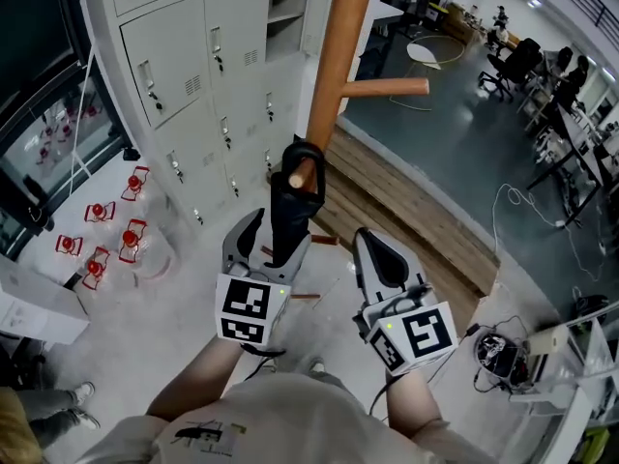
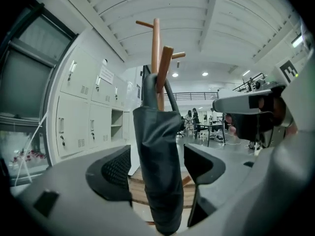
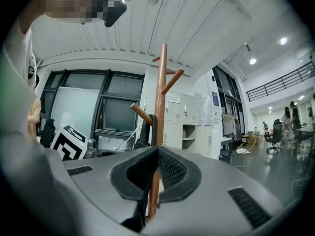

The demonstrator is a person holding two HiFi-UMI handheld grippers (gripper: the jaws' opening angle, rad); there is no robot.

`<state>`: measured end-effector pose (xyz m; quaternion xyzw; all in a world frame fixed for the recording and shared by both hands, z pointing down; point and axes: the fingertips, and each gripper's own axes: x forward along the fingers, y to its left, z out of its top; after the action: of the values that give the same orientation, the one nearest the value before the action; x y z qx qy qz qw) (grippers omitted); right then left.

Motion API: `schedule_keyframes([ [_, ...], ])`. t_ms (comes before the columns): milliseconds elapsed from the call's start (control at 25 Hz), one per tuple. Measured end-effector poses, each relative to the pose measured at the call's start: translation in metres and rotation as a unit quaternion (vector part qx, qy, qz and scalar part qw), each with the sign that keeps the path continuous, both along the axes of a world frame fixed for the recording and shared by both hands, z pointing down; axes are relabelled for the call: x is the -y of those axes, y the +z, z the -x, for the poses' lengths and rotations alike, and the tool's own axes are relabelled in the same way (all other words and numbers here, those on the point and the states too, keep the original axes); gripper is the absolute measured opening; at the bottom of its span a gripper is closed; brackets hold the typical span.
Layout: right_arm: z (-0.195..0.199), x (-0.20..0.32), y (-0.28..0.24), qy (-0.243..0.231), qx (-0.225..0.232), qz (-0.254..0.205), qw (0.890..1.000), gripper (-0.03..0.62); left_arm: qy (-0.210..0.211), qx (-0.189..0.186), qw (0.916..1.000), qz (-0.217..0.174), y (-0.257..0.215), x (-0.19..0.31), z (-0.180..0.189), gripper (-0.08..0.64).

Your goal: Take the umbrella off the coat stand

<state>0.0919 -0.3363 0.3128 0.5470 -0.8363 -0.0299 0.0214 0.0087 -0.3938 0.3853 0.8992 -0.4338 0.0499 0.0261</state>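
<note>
Umbrella (image 2: 156, 132) hangs between open left claw (image 2: 158, 166) — apparently untouched.

The head view looks steeply down, both gripper views level and close, all sharing the tall orange-brown wooden coat stand (image 1: 337, 51).

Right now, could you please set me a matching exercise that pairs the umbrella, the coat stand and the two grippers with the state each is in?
Things:
1. umbrella
2. coat stand
3. left gripper
4. right gripper

States:
a. jaws together, nothing between them
b. black, hanging from a peg
c. jaws apart, one on either side of the black fabric, not pressing it
d. orange-brown wood, standing upright

Pairs: 1-b, 2-d, 3-c, 4-a.
</note>
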Motion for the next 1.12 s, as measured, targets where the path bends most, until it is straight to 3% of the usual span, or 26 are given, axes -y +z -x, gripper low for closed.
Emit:
schedule_keyframes([
  [640,-0.025,0.047,0.012,-0.041,-0.003,0.017,0.999,0.008,-0.028,0.009,0.9976,0.062,0.063,0.032,-0.026,0.319],
  [960,-0.032,0.052,0.026,-0.043,-0.003,0.033,0.999,0.008,-0.041,0.009,0.9982,0.044,0.066,0.036,-0.024,0.293],
  [1120,-0.034,0.049,0.028,-0.043,-0.004,0.035,0.998,0.008,-0.034,0.002,0.9980,0.054,0.067,0.033,-0.025,0.272],
])
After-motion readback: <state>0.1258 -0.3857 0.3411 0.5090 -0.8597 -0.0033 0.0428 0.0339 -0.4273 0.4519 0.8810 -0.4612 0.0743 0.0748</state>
